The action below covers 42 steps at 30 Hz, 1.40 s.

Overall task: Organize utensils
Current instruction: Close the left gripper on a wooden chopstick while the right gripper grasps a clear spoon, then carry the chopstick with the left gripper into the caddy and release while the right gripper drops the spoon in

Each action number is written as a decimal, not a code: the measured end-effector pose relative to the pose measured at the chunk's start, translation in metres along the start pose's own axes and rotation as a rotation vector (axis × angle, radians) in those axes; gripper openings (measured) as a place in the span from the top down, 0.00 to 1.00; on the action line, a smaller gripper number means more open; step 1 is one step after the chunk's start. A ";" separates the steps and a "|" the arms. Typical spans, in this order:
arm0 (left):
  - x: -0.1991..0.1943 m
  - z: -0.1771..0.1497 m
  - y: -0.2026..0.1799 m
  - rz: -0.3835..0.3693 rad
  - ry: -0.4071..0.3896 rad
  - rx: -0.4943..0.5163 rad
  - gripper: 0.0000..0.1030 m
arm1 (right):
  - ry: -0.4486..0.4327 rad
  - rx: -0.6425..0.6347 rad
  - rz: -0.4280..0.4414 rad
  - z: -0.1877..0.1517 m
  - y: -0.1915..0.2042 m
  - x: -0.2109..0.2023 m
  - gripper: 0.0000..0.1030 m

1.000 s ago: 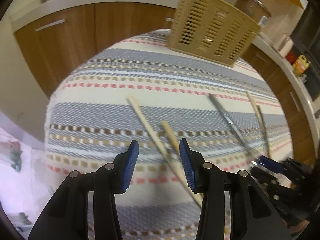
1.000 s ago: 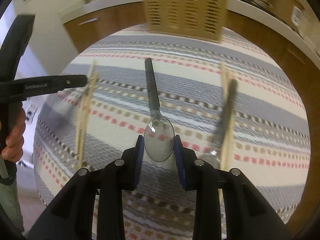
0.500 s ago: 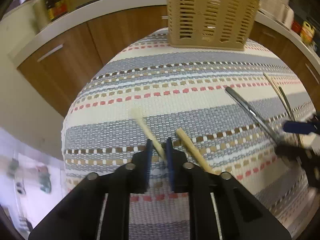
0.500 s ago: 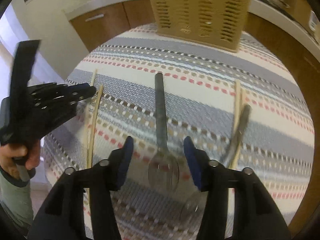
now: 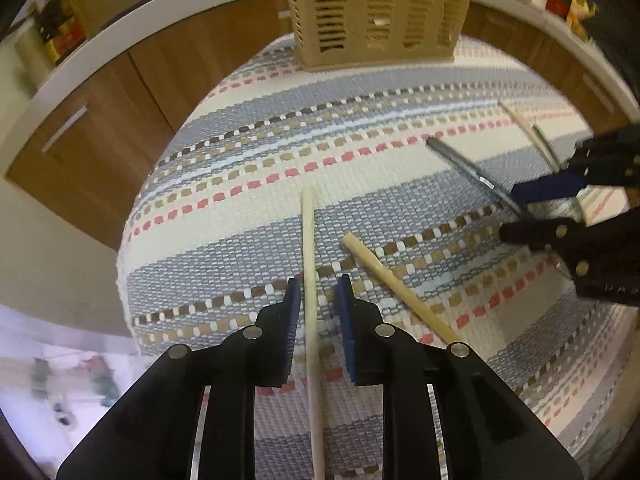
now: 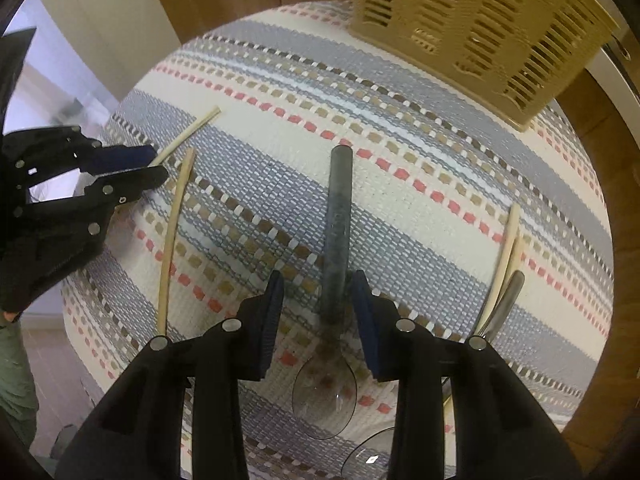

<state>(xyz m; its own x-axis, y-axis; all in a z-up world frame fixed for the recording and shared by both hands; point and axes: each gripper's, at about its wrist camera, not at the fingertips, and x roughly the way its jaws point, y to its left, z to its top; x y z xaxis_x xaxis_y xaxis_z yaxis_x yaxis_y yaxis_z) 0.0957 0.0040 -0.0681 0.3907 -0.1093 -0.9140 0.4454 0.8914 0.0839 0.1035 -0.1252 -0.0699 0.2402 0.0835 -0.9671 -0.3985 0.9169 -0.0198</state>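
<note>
A pale wooden chopstick (image 5: 310,248) runs straight between the blue pads of my left gripper (image 5: 319,300). The jaws are opening and a gap shows on the chopstick's right side. A second chopstick (image 5: 396,284) lies slanted just to the right of it. In the right wrist view, a metal spoon (image 6: 336,232) lies on the striped cloth with its handle between the pads of my right gripper (image 6: 319,292). Those jaws are closing, with room left on both sides of the handle. The spoon's bowl (image 6: 324,396) sits under the gripper.
A beige slotted basket (image 5: 380,12) stands at the far edge of the striped tablecloth (image 5: 240,152). Two more chopsticks (image 6: 506,248) and another spoon (image 6: 506,300) lie at the right. Wooden cupboards (image 5: 100,140) ring the table. A person's hand holds the left gripper.
My left gripper pinched the chopstick, then loosened; the chopstick now lies straight along the fingers. My right gripper slid back from the spoon's bowl to its handle, widening then narrowing.
</note>
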 end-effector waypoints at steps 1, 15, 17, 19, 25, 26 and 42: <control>0.001 0.004 -0.003 0.002 0.024 0.019 0.86 | 0.005 -0.012 -0.007 0.003 0.001 0.001 0.85; -0.057 0.016 0.026 -0.148 -0.229 -0.207 0.96 | -0.264 0.056 0.131 -0.012 -0.020 -0.051 0.90; -0.077 0.022 0.027 -0.154 -0.312 -0.233 0.96 | -0.330 0.066 0.133 -0.017 -0.025 -0.067 0.90; -0.091 0.027 0.027 -0.164 -0.381 -0.248 0.96 | -0.393 0.078 0.153 -0.020 -0.028 -0.083 0.90; -0.138 0.046 0.016 -0.150 -0.606 -0.261 0.96 | -0.575 0.091 0.127 -0.013 -0.042 -0.125 0.90; -0.144 0.056 0.017 -0.147 -0.646 -0.260 0.96 | -0.612 0.098 0.115 -0.011 -0.047 -0.133 0.90; -0.170 0.171 0.020 -0.130 -1.003 -0.258 0.96 | -1.059 0.215 -0.128 0.053 -0.128 -0.194 0.90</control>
<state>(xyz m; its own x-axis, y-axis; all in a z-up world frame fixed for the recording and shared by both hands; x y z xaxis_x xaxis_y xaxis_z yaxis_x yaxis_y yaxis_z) 0.1760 -0.0347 0.1566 0.8945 -0.4210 -0.1503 0.3924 0.9005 -0.1872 0.1547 -0.2384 0.1333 0.9513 0.1815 -0.2491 -0.1773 0.9834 0.0396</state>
